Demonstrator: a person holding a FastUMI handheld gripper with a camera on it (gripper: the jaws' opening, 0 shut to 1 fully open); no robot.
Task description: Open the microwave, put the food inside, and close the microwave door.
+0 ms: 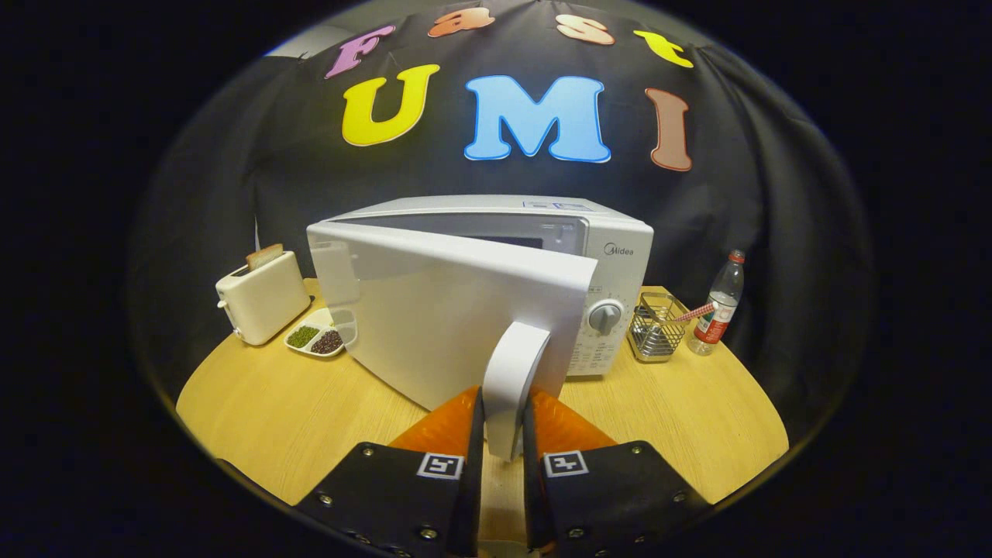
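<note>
Currently the gripper, at lower centre of frame, points forward and level, its two orange fingers clamped on the white vertical door handle. Above it at centre, the white microwave on the round wooden table has its white door swung partly open.

The inside of the microwave is hidden by its open door. The low end of the door handle is covered by the claw, which is pressed on it from both sides. Part of the divided dish is hidden behind the door. The small print under the dial cannot be read.
</note>
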